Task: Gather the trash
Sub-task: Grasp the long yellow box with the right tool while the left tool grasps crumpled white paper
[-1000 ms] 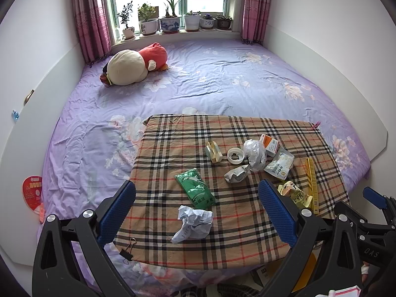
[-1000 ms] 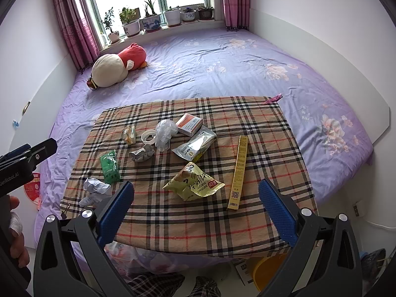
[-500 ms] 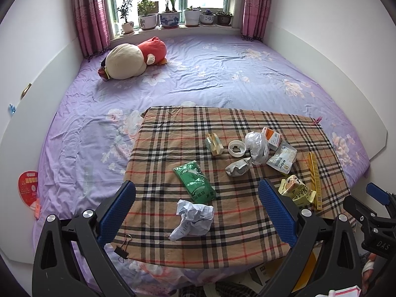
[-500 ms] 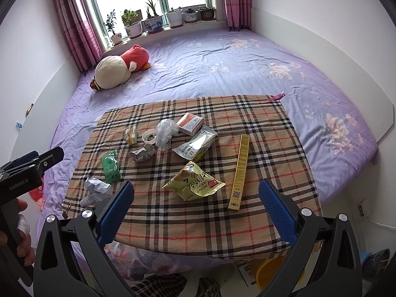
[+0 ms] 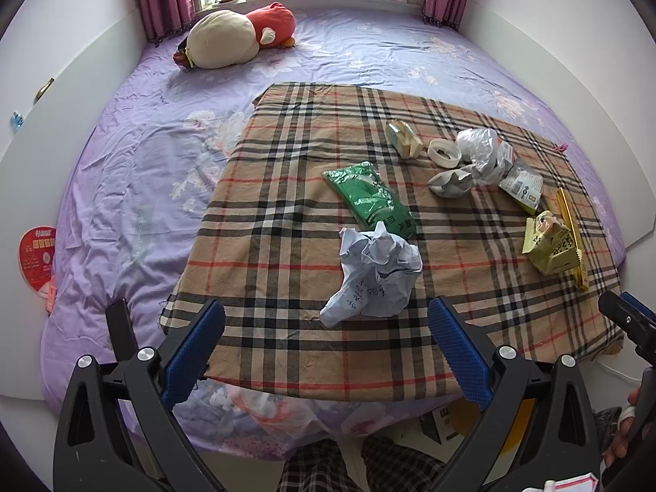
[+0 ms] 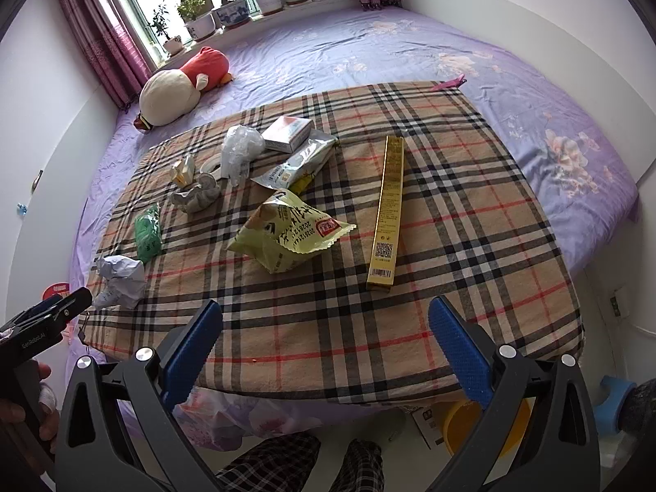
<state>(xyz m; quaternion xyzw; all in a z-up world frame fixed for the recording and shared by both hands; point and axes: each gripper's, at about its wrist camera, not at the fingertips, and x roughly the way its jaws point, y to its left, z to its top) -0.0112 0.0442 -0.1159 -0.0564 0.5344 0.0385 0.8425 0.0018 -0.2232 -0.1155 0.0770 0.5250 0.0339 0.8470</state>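
L tool (image 5: 326, 330) wide, empty; centre on crumpled white paper ball (image 5: 375, 272), pinch bulk w/o snagging plaid cloth (image 5: 287, 205). R tool (image 6: 326, 328) wide too.

The left gripper (image 6: 45, 315) body reads "GenRobot.AI"; other print stays illegible.

crumpled paper (image 5: 377, 274) nearest on cloth (image 5: 279, 246), wrapper (image 5: 371, 199) behind, toy (image 5: 238, 35) beyond

A crumpled white paper ball (image 5: 375, 274) is seen just ahead of the left jaws; a yellow snack wrapper (image 6: 287, 231) and a long yellow box (image 6: 387, 213) lie flat ahead of the right jaws
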